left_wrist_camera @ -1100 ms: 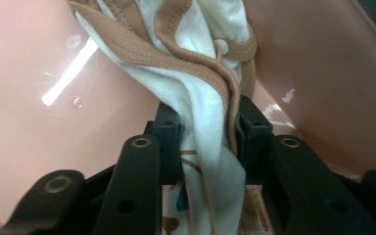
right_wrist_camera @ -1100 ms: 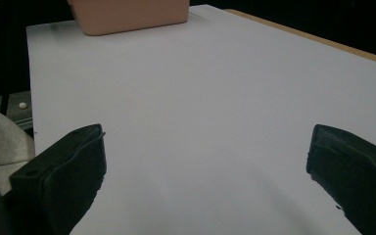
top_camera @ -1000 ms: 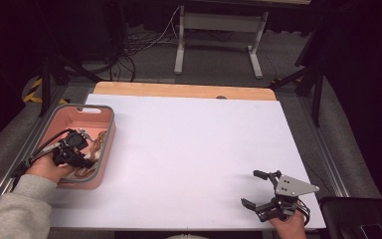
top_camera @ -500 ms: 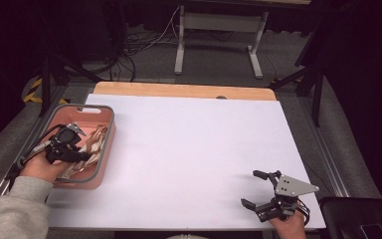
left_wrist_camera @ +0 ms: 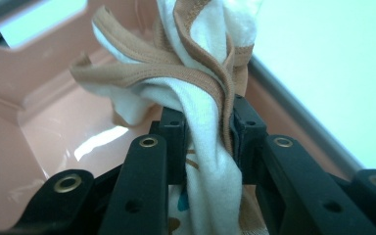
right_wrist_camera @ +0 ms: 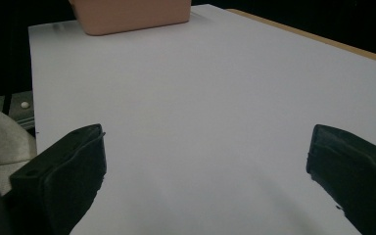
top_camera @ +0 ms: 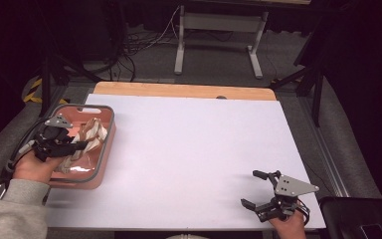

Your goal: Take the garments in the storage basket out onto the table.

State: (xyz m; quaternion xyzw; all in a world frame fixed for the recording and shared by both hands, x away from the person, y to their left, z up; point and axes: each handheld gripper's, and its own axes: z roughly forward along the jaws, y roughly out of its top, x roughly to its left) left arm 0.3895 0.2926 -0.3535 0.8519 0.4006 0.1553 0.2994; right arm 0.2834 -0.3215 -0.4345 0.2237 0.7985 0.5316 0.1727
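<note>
Compared w/ a second ago, we see the left hand-held gripper (top_camera: 82,146) has come up out of the pink bin (top_camera: 105,149) a little and drifted toward the person's side, and the cloth (top_camera: 87,139) has come up with it: a white garment w/ tan trim that lay low in the bin now stands bunched above the bin's floor. We read this as the pick being made, so the lift-out is under way but not done, since most of the cloth hangs inside the bin at the left edge of the white counter (top_camera: 194,149). In the left gripper view the left hand-held gripper (left_wrist_camera: 208,132) is clenched on a twisted fold of the cloth (left_wrist_camera: 196,98), both black jaws pressing the fabric from either side, w/ the tan edging looping above them and the bin (left_wrist_camera: 39,98) wall behind. The left hand sits over the near part of the bin, grey sleeve coming in from the bottom left, the gripper pointing across the bin toward the counter's middle, roughly level. The right hand-held gripper (top_camera: 259,191) has not moved: it rests at the near right corner of the counter, well apart from the bin, pointing left. In the right gripper view the right hand-held gripper (right_wrist_camera: 205,181) has its jaws spread wide w/ nothing between them, just bare counter (right_wrist_camera: 215,88), and the bin (right_wrist_camera: 132,14) far off at the top.
</note>
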